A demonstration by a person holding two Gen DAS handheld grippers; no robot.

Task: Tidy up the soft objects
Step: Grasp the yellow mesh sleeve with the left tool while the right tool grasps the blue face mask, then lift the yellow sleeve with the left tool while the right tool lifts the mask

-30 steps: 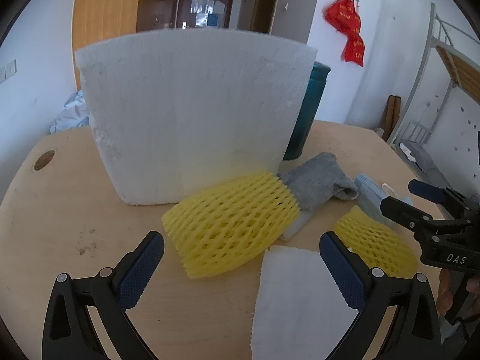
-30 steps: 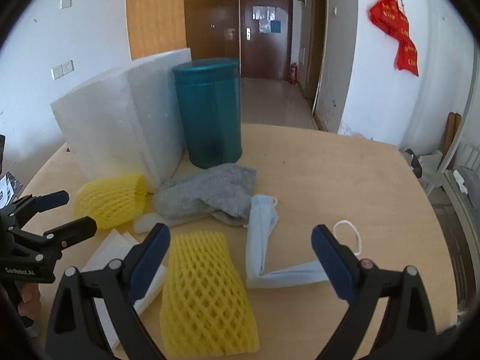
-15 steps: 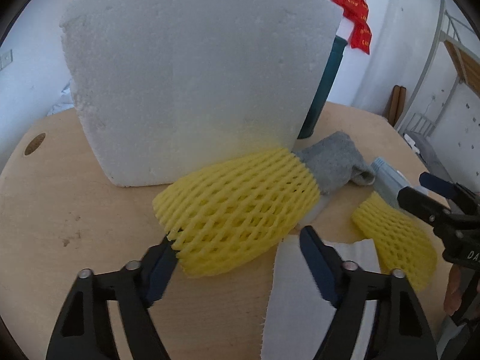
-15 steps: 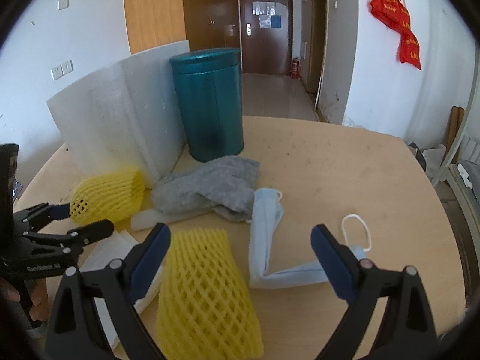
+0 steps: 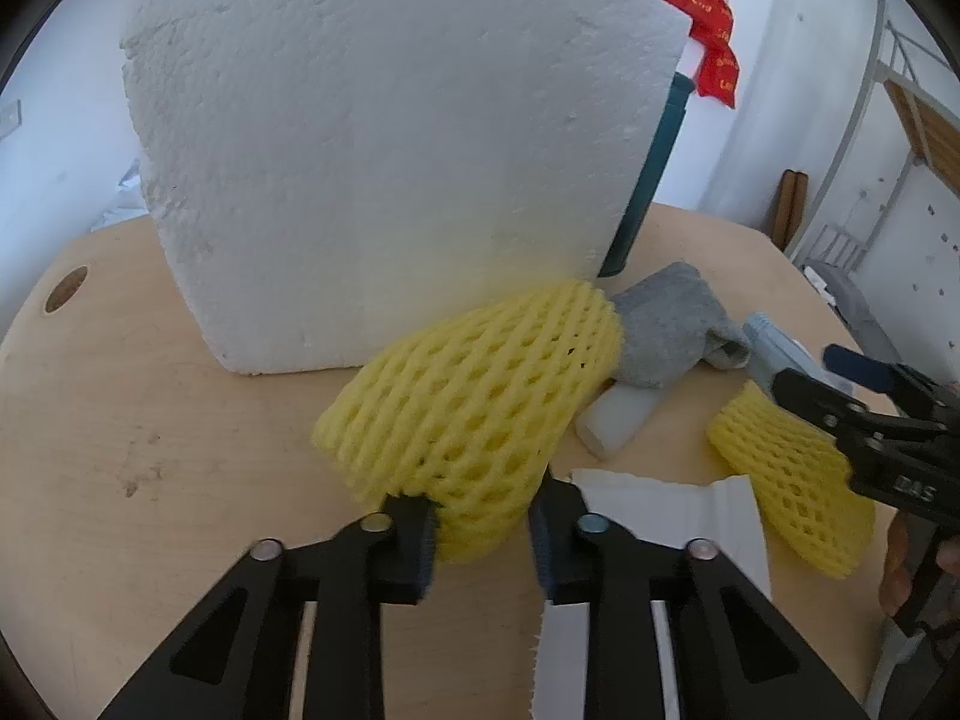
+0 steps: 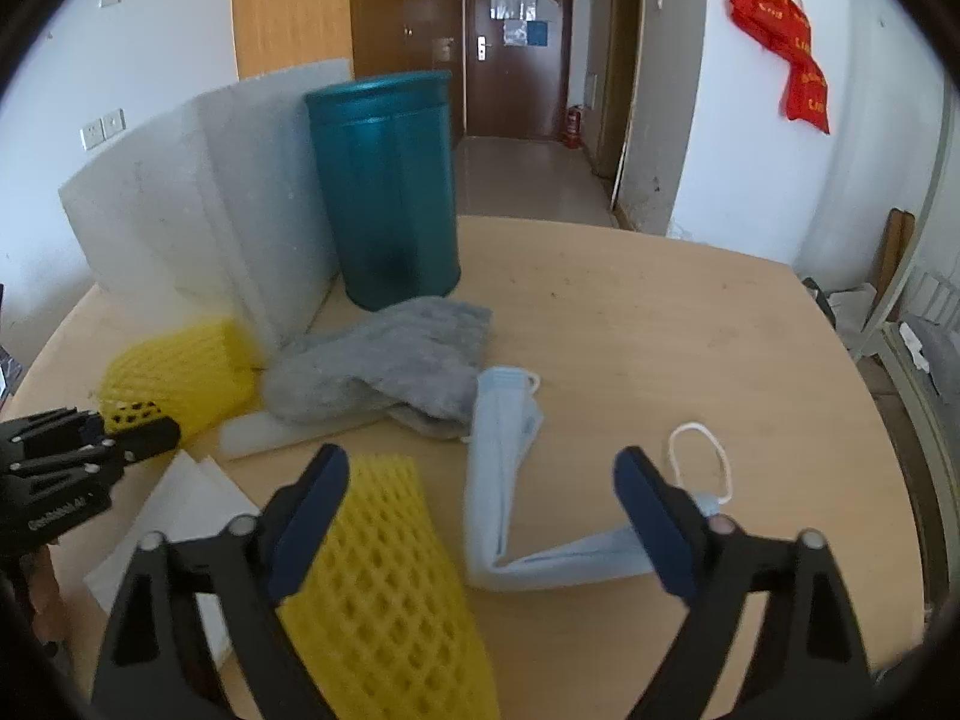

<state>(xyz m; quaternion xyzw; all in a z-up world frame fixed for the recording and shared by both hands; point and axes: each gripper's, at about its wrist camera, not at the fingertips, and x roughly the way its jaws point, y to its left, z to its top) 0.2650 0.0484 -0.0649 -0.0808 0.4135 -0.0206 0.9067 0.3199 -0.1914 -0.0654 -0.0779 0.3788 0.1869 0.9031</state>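
My left gripper (image 5: 483,525) is shut on the near end of a yellow foam net sleeve (image 5: 474,402) that lies against a big white styrofoam block (image 5: 390,168). The same sleeve (image 6: 180,369) and left gripper (image 6: 129,435) show at the left of the right wrist view. My right gripper (image 6: 480,516) is open and empty, above a second yellow foam net (image 6: 384,594) and a folded blue face mask (image 6: 504,450). A grey sock (image 6: 384,366) lies between the nets. The right gripper (image 5: 840,384) also shows at the right of the left wrist view.
A teal cylinder canister (image 6: 387,186) stands behind the sock beside the styrofoam block. A white foam strip (image 6: 270,432) and white foam sheets (image 5: 666,504) lie on the round wooden table (image 6: 660,324). A cable hole (image 5: 66,297) is at the table's left.
My left gripper moved forward and closed on the near end of the yellow foam net. My right gripper stayed open and barely moved.
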